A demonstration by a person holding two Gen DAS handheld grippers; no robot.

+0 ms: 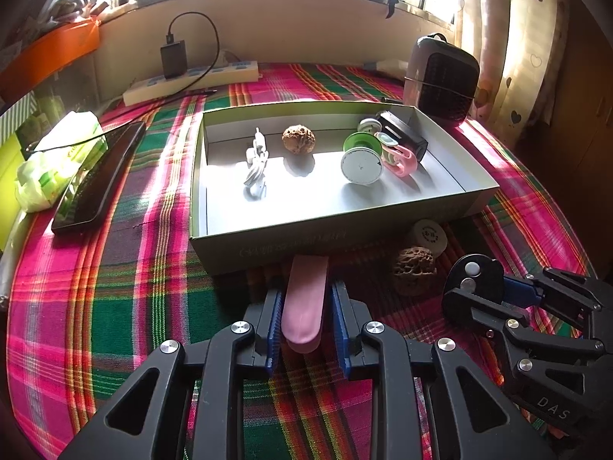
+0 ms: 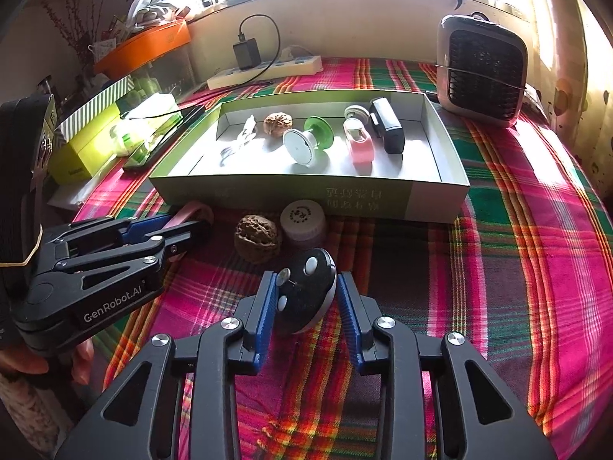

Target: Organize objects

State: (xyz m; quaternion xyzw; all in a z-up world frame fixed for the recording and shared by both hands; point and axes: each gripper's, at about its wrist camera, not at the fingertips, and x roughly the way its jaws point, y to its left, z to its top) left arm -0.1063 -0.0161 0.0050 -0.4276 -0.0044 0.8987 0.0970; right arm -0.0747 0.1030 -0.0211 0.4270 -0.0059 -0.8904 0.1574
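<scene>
The smooth pink elongated plastic piece (image 1: 306, 303) lies between the blue pads of the left gripper (image 1: 305, 320), which are narrowly set and appear closed on its sides; its long axis runs straight ahead along the fingers, its far end touching or just short of the near wall of the shallow grey-green cardboard box (image 1: 268, 243). The black round device with white buttons (image 2: 304, 293) sits tilted between the right gripper (image 2: 306, 306) pads, apparently held. In my judgement both loads lie just before the box, the left one nearer its wall, so the move turns on clearing that wall.
</scene>
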